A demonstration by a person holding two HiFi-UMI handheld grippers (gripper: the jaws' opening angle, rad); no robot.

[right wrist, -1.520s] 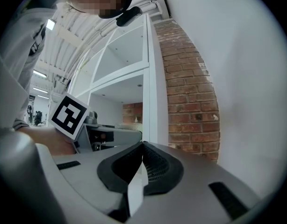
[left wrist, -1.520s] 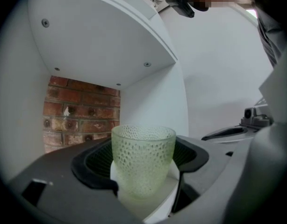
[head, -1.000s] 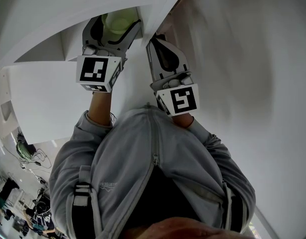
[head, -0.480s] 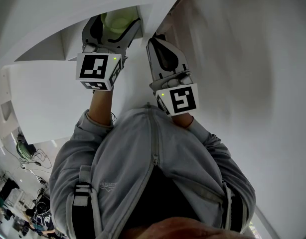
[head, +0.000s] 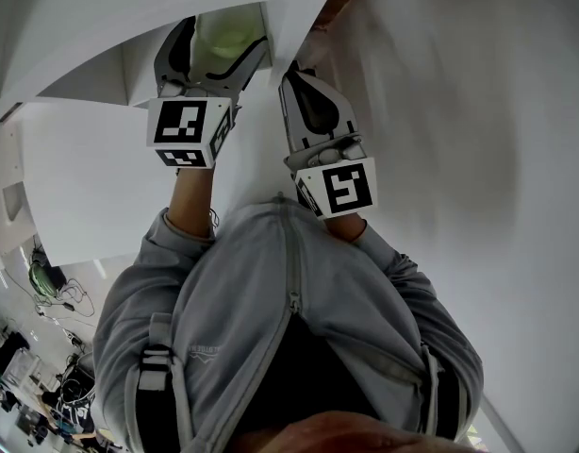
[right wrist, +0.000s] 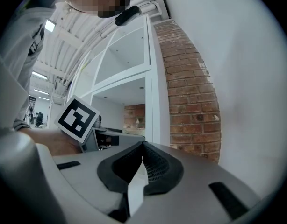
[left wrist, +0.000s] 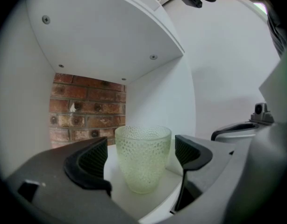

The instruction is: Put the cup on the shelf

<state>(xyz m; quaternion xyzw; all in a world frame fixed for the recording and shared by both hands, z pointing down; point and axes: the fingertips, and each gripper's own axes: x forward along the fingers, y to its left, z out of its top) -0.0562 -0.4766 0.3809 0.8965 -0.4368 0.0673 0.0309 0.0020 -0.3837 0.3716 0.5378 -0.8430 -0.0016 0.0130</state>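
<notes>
So the left gripper [left wrist: 141, 154] is letting go now: its jaws are opening wider than a second ago, pads sitting clear of the cup [left wrist: 143, 167] on both sides. The cup is standing upright on the shelf [left wrist: 164, 183], so it's basically placed. The right gripper [right wrist: 142, 164] is idling nearby, jaws together on nothing.

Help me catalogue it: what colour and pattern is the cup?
Pale green, dimpled cup; left gripper view.

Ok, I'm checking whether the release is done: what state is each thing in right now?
Cup: upright on the shelf, empty, touched by neither jaw.
Left gripper: jaws opening, either side of the cup, not pressing it.
Right gripper: shut, holding nothing.
</notes>
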